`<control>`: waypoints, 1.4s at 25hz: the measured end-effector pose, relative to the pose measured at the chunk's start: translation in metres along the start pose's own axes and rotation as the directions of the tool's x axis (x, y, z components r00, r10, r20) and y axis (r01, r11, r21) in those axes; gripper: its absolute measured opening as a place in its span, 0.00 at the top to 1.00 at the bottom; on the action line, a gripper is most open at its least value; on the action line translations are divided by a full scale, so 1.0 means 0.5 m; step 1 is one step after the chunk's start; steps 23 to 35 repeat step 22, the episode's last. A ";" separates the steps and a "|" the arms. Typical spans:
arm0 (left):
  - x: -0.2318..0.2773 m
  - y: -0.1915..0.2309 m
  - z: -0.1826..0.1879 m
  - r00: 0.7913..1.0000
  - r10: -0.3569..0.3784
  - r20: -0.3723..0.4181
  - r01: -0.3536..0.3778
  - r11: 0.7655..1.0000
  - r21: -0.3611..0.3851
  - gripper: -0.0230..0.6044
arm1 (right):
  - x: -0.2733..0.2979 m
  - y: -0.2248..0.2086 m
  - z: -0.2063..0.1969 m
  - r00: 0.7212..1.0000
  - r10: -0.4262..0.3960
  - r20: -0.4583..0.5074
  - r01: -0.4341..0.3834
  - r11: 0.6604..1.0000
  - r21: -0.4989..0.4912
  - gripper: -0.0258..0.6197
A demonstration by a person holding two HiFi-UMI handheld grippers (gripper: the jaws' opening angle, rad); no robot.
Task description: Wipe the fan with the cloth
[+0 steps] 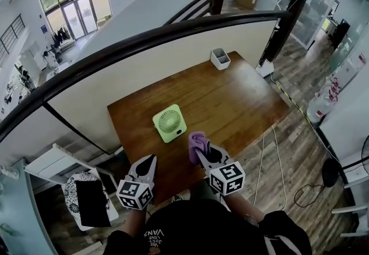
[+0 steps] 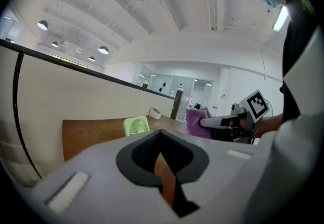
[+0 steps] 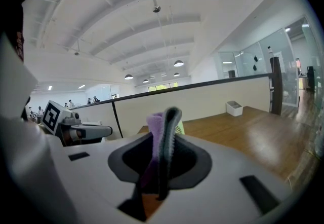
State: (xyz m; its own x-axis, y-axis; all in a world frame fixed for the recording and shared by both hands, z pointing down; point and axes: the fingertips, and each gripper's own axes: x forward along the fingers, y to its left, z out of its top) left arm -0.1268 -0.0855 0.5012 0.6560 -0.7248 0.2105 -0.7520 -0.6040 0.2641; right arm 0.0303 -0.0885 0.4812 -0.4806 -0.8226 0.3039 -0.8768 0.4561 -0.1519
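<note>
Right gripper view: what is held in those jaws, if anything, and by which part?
The right gripper is shut on the soft purple cloth, pinching a bunched fold; the rest pokes past the tips. The left gripper is shut and empty.

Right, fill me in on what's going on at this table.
A person stands at the wooden table with a gripper in each hand. The right gripper is shut on a purple cloth, held close beside the small green fan on the table; no contact with the fan is evident. The left gripper is shut and empty, near the table's front edge. A white box sits at the far end.
</note>
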 end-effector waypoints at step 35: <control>0.003 0.002 -0.003 1.000 0.002 0.023 -0.001 1.000 -0.008 0.95 | 0.003 -0.001 0.003 1.000 -0.007 0.013 0.007 1.000 -0.003 0.82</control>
